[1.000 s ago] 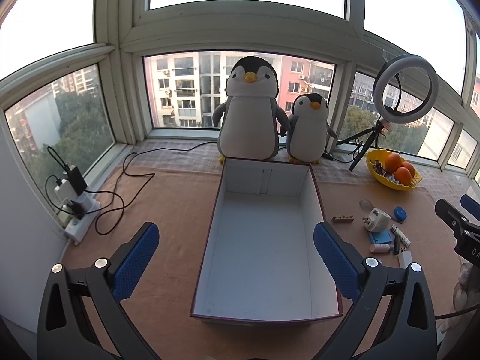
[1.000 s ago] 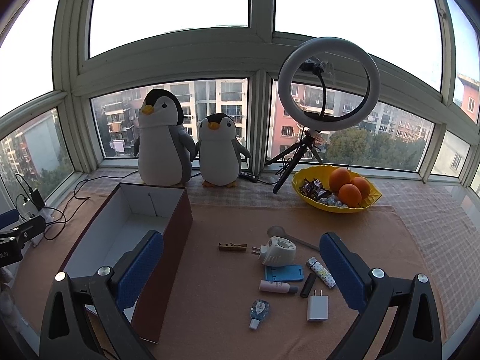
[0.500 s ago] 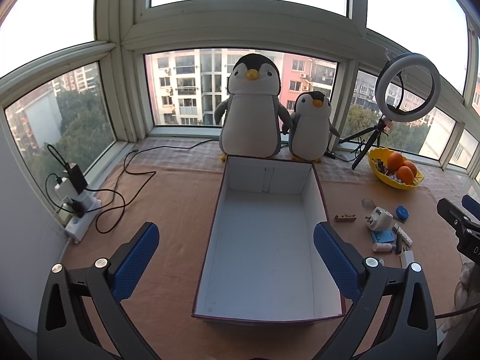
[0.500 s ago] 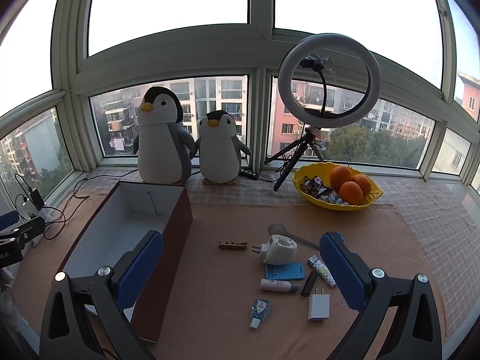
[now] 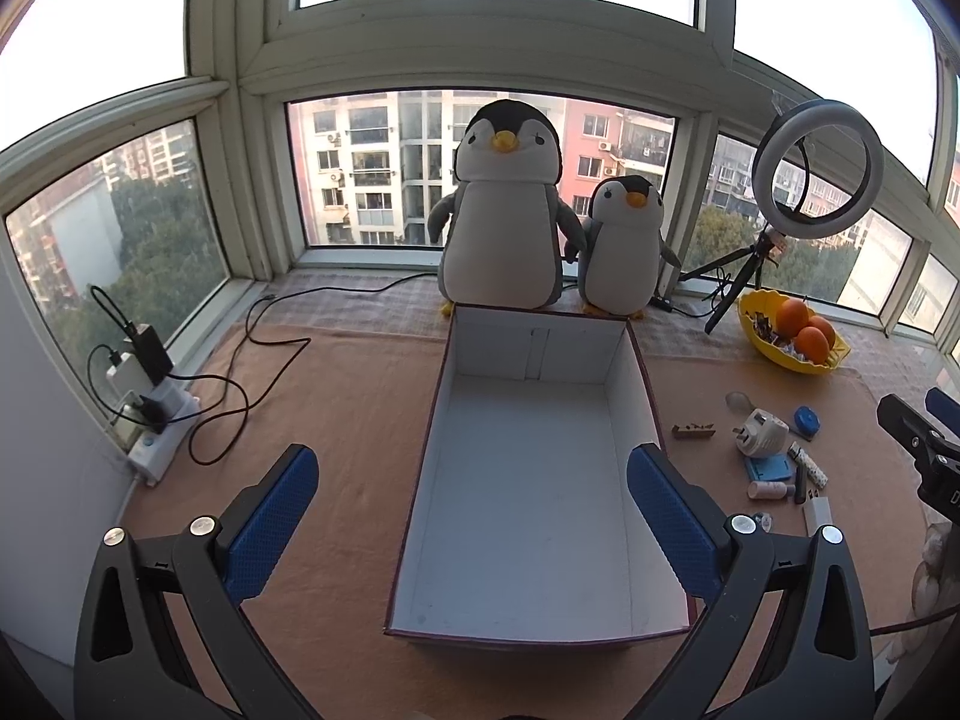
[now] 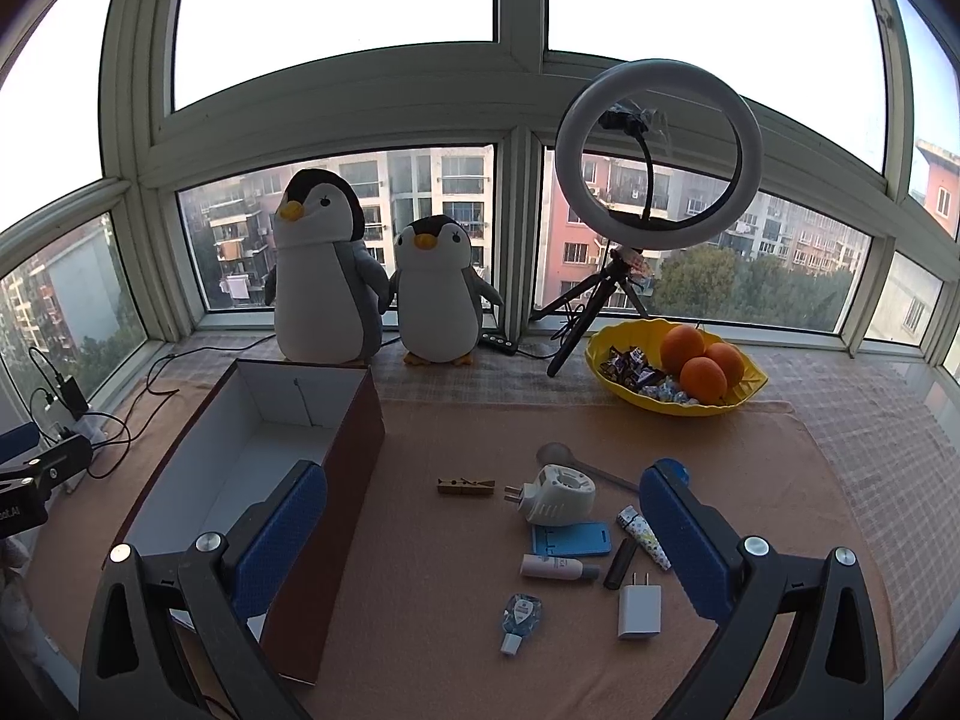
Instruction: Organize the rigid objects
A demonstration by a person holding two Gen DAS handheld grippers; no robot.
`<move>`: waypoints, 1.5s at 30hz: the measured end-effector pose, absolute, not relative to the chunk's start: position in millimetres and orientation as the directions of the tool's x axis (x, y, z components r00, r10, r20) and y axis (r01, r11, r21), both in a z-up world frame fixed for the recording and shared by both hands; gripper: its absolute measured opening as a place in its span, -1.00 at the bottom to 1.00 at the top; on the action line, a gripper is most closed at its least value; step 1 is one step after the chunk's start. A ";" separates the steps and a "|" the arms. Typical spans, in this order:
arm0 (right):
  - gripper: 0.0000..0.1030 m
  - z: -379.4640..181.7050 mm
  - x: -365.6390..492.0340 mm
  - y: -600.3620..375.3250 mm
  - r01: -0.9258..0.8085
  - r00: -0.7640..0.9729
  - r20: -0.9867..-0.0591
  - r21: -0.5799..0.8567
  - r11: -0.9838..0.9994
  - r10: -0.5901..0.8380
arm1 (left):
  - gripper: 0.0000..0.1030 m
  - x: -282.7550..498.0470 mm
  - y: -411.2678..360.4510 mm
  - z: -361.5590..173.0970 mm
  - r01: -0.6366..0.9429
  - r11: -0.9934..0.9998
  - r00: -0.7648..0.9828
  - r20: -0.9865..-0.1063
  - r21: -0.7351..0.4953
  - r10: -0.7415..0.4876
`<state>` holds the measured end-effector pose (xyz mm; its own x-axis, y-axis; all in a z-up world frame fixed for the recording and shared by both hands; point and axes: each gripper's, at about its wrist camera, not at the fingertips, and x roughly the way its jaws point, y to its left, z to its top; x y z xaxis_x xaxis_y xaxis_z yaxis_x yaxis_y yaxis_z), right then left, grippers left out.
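Observation:
An empty maroon box with a white inside (image 5: 528, 480) (image 6: 252, 456) lies open on the tan mat. To its right lie several small rigid items: a wooden clothespin (image 6: 465, 486), a white plug adapter (image 6: 555, 495), a blue holder (image 6: 570, 539), a small white tube (image 6: 555, 567), a white charger (image 6: 639, 612), a patterned lighter (image 6: 645, 537) and a black stick (image 6: 620, 563). My left gripper (image 5: 471, 495) hangs open over the box's near end. Above those items my right gripper (image 6: 486, 531) stands open and holds nothing.
Two plush penguins (image 5: 504, 210) (image 5: 624, 246) stand behind the box. A ring light on a tripod (image 6: 657, 180) and a yellow bowl of oranges and sweets (image 6: 678, 375) sit at the back right. A power strip with cables (image 5: 156, 414) lies at the left.
Both views have shifted slightly: the left gripper has drifted a little left and back, the right gripper barely. Nothing on the mat has moved and both grippers stay open.

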<state>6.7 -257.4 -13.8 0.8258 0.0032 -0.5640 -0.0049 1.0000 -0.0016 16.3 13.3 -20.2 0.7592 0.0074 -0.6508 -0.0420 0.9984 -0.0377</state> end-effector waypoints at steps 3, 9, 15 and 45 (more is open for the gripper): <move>1.00 -14.7 6.8 -257.4 -0.004 0.825 -0.565 -0.002 1.000 0.002 | 0.99 17.3 13.9 -22.3 -0.043 0.998 0.756 -0.654 -0.036 0.009; 1.00 -16.3 8.0 -258.5 0.000 0.822 -0.570 -0.003 1.000 -0.001 | 0.99 21.3 15.6 -25.1 -0.048 0.998 0.746 -0.666 -0.034 0.013; 1.00 -16.7 9.5 -262.1 0.006 0.818 -0.576 -0.001 1.000 -0.006 | 0.99 25.3 20.1 -28.9 -0.059 0.998 0.734 -0.679 -0.029 0.023; 0.99 -76.6 -7.0 -352.0 0.199 0.677 -0.735 0.128 0.972 -0.042 | -0.07 64.7 46.0 -128.5 -0.039 0.999 0.494 -0.870 0.000 0.019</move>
<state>-7.0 -352.0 -76.6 0.6773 -0.0418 -0.7345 0.1991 0.9716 0.1283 64.7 46.0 -128.5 0.4935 0.0193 -0.8695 -0.0386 0.9993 0.0003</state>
